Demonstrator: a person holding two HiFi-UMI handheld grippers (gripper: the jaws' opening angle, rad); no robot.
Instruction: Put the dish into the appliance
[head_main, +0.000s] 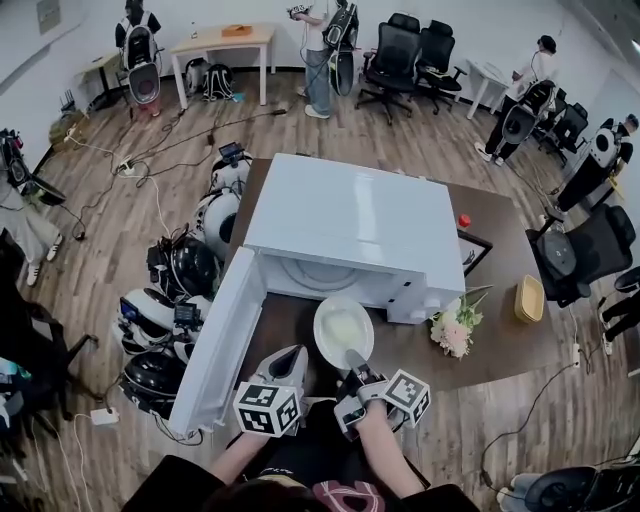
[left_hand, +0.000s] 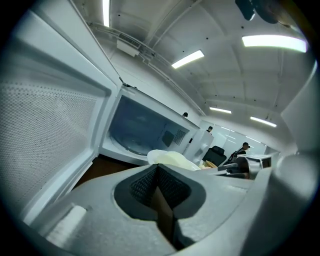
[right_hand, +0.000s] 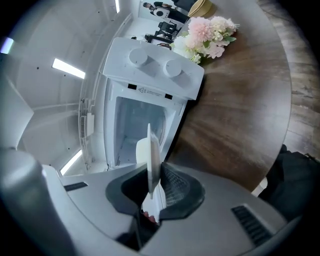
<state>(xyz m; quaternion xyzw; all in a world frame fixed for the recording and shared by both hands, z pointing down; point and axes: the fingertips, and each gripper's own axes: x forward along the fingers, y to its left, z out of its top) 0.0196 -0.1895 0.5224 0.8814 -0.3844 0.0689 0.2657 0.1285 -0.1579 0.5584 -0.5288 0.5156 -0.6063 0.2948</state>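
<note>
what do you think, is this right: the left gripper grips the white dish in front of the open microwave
No: the right gripper grips the white dish in front of the open microwave. The right gripper view shows its rim between those jaws.

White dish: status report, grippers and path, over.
Right gripper shut on round white dish rim. Left gripper shut, empty. Dish outside white microwave, door open, nothing blocking.

Glossy white dish (head_main: 343, 330) — smooth painted-metal microwave (head_main: 350, 215) — matt wood-grain table (head_main: 497, 337).
</note>
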